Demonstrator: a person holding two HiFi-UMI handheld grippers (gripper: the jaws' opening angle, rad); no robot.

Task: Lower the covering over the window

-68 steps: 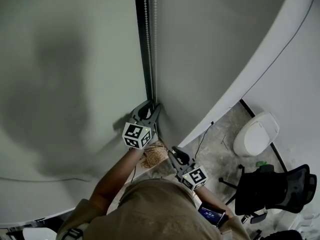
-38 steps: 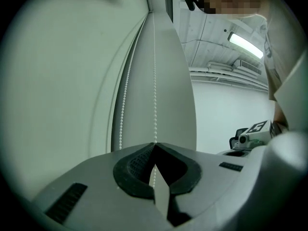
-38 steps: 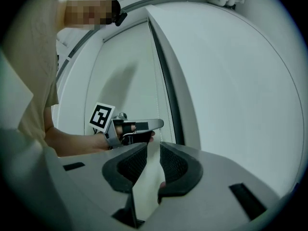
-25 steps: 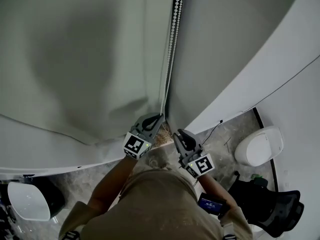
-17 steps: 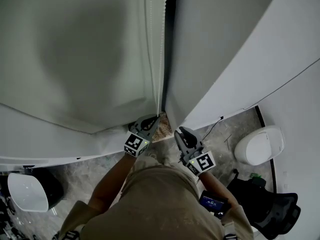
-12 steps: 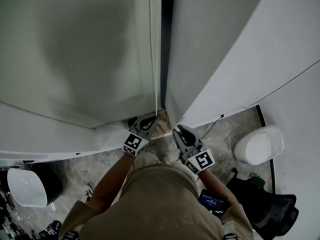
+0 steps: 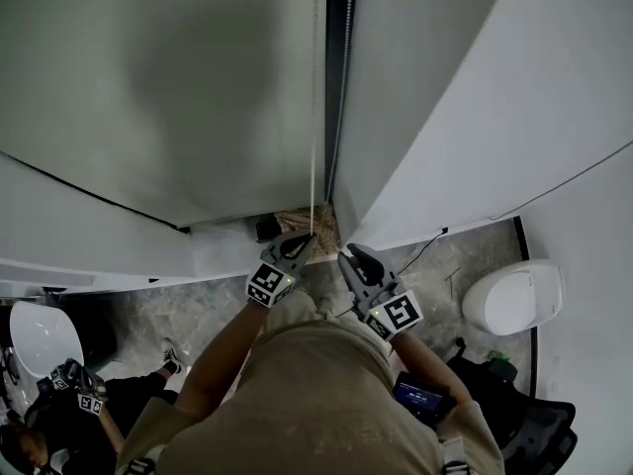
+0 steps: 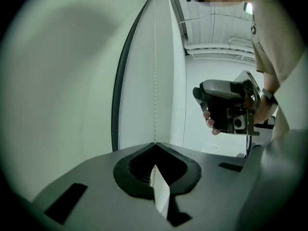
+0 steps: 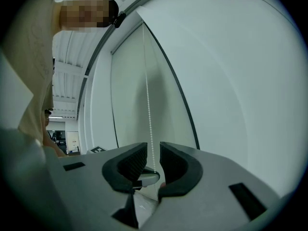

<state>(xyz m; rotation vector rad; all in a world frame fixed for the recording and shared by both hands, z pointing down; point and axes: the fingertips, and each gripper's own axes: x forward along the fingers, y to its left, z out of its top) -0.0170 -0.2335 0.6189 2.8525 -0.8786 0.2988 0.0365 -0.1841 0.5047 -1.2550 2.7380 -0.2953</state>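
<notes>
A grey-green roller blind (image 7: 148, 87) hangs over the window on the left, its dark bottom edge slanting low near the floor. A white bead chain (image 7: 314, 117) drops beside the black frame post. My left gripper (image 7: 303, 237) is shut on that chain low down; in the left gripper view the bead chain (image 8: 154, 81) rises straight out of the closed left gripper (image 8: 154, 144). My right gripper (image 7: 348, 256) stands just right of it, open. In the right gripper view the bead chain (image 9: 147, 109) runs ahead of the right gripper (image 9: 153, 150), in line with the gap, untouched by the pads.
A second pale panel (image 7: 425, 97) stands right of the post. On the marble floor lie a thin cable (image 7: 425, 248), a white rounded unit (image 7: 514, 300) and a black chair (image 7: 524, 428). Another person (image 7: 59, 404) crouches at lower left beside a white dish-shaped object (image 7: 30, 334).
My left gripper has sunk toward the floor, still shut on the chain. The right gripper has drifted slightly alongside it, its jaws unchanged. The head camera has tilted further down.
</notes>
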